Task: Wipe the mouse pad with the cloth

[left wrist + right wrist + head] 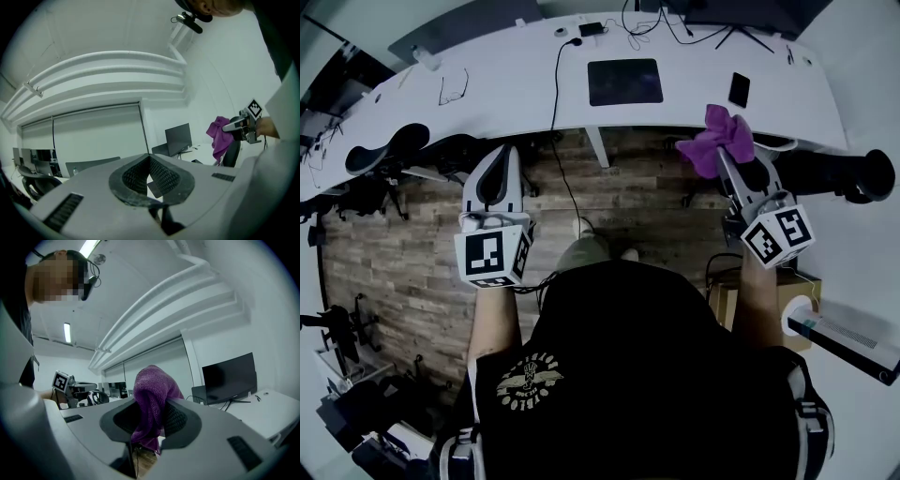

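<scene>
Right gripper pinches the purple cloth just short of the desk edge, mouse pad ahead to its left; left gripper, pressed together, holds nothing.

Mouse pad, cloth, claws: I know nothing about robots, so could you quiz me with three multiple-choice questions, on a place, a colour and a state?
1. Where is the mouse pad?
A) on the floor
B) on the white desk
C) in a claw

2. What colour is the cloth?
A) purple
B) yellow
C) white

3. How is the left claw?
A) wide open
B) shut on the cloth
C) shut, empty

Answers:
1 B: it lies flat on the desk top.
2 A: a purple bunch sits gripped in the right claw.
3 C: its jaws meet with nothing between them.
</scene>
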{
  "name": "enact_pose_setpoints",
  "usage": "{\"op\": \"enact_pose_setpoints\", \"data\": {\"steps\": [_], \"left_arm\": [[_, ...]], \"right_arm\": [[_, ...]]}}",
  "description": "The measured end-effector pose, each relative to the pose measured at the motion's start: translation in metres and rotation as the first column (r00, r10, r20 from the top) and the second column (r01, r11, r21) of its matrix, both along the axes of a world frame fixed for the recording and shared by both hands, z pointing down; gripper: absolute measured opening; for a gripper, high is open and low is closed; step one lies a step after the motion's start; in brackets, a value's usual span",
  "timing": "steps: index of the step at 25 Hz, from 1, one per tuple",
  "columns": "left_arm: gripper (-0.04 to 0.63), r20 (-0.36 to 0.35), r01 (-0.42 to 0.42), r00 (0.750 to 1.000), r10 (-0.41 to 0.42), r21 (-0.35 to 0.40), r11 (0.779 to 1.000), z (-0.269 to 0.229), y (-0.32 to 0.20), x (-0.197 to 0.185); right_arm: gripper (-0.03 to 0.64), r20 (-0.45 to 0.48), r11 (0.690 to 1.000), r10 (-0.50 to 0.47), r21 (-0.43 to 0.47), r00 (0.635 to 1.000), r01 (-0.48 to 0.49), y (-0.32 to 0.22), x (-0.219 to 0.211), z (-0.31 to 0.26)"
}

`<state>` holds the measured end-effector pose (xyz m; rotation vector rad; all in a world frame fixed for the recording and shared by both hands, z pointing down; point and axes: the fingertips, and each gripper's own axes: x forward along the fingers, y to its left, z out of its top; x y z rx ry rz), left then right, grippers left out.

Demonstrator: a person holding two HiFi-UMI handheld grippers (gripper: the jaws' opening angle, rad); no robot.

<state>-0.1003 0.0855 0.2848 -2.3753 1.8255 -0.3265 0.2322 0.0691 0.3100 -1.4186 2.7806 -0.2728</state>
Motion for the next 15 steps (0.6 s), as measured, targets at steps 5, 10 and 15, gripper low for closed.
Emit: {"op": "enact_pose_setpoints", "data": {"steps": [5,10,15], "left_arm": [[0.003,-0.002,-0.017,1.000,0.017,-0.006,1.000,0.008,-0.008,0.004],[0.003,0.000,-0.048,0.999,0.048,-0.009,0.999,0.013,-0.021,0.014],[0.002,0.000,-0.049,0.999,0.049,-0.018,0.999,0.013,-0.034,0.009]], "right_arm": [[0.110,-0.001,1.000,0.016,-0.008,1.000,-0.016,0.001,0.003,0.005],[0.110,-0.006,0.999,0.040,-0.017,0.999,-0.040,-0.004,0.011,0.007],[0.110,-0.010,0.999,0.034,-0.028,0.999,-0.035,-0.017,0.005,0.008]]}}
